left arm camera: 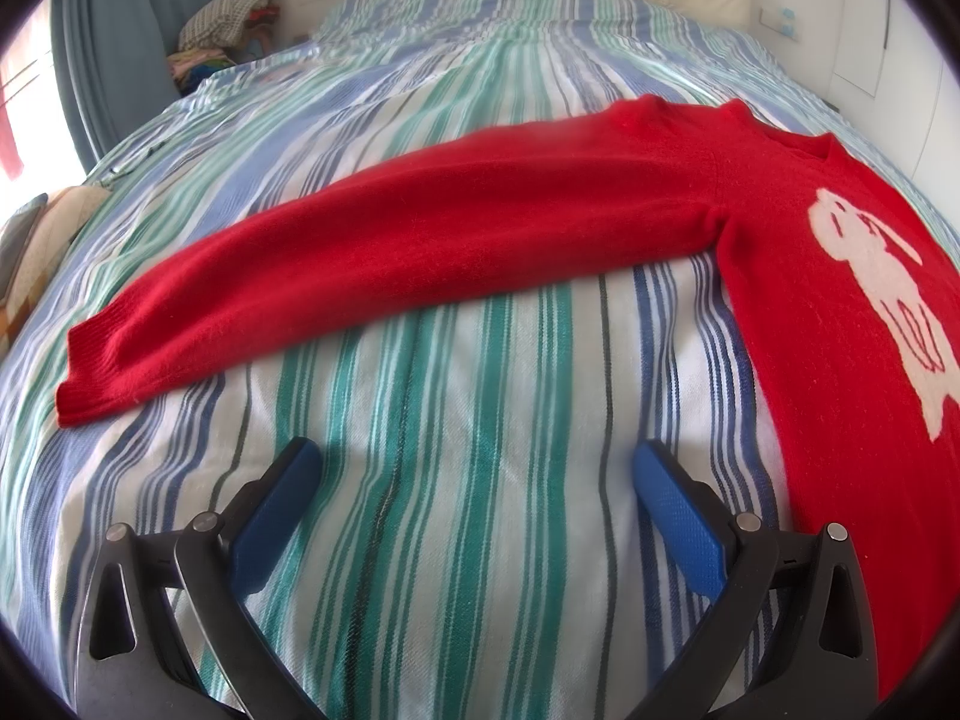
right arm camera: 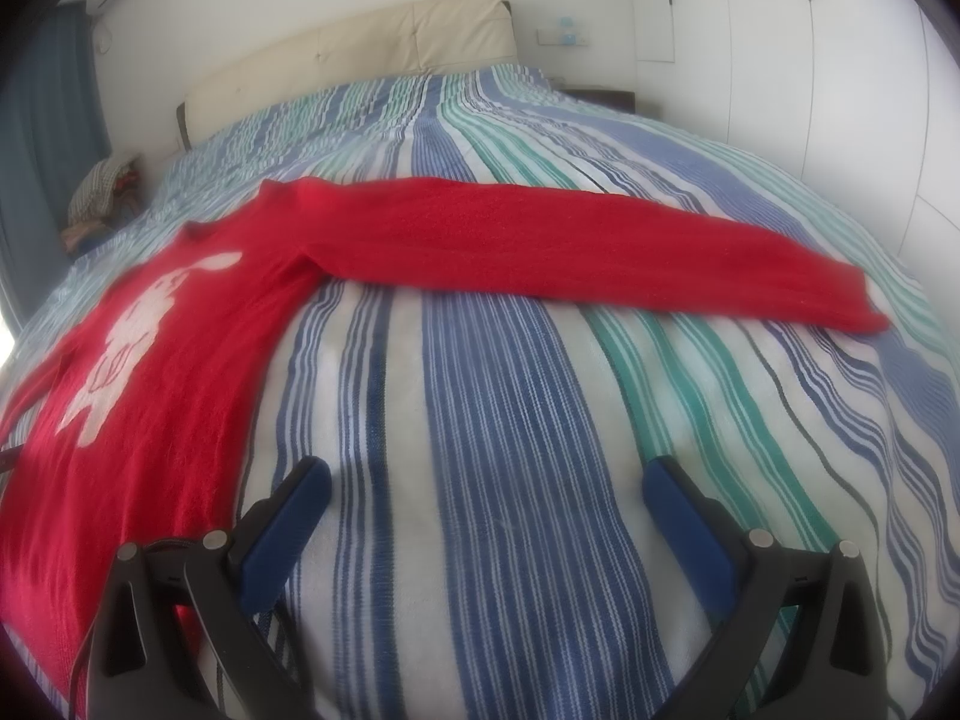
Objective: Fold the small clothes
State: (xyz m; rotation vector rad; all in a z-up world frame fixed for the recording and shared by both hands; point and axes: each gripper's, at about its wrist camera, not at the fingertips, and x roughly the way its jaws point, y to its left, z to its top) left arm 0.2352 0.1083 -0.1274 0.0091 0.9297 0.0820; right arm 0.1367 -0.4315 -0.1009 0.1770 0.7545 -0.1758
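Both grippers' jaws hang spread above striped bedding (right arm camera: 498, 420), red sweater (left arm camera: 480, 228) beyond, cream headboard (right arm camera: 360, 54) behind.

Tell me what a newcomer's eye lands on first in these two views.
The bright red sweater grabs attention first, spread flat on the striped bedspread with both sleeves stretched straight out to the sides. Next comes the white animal figure on its chest. In the foreground, the left gripper and right gripper hang open over bare bedspread, holding nothing.
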